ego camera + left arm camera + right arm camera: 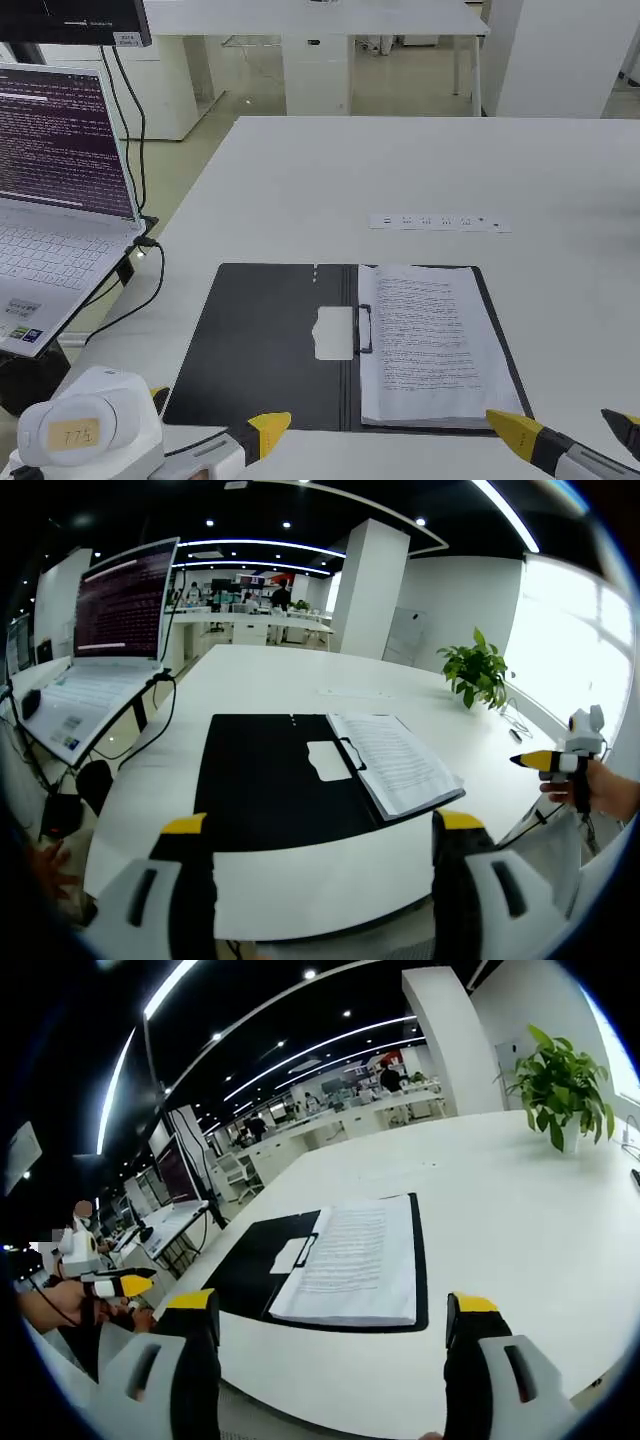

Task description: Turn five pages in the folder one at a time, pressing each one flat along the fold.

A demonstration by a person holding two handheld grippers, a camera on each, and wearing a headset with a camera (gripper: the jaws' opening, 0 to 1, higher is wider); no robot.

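Head view: the folder (280,340) lies open, its page stack (425,340) on its right half. The left gripper (213,412) and right gripper (567,425) hang just before its near edge, partly cut off. Left gripper view: jaws wide, empty. Right gripper view: likewise wide. Single sheets blur together, so a pinch may well lift several.

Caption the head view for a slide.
Open black folder with printed pages on a white table beside a laptop; left hand-held gripper and right hand-held gripper poised open.
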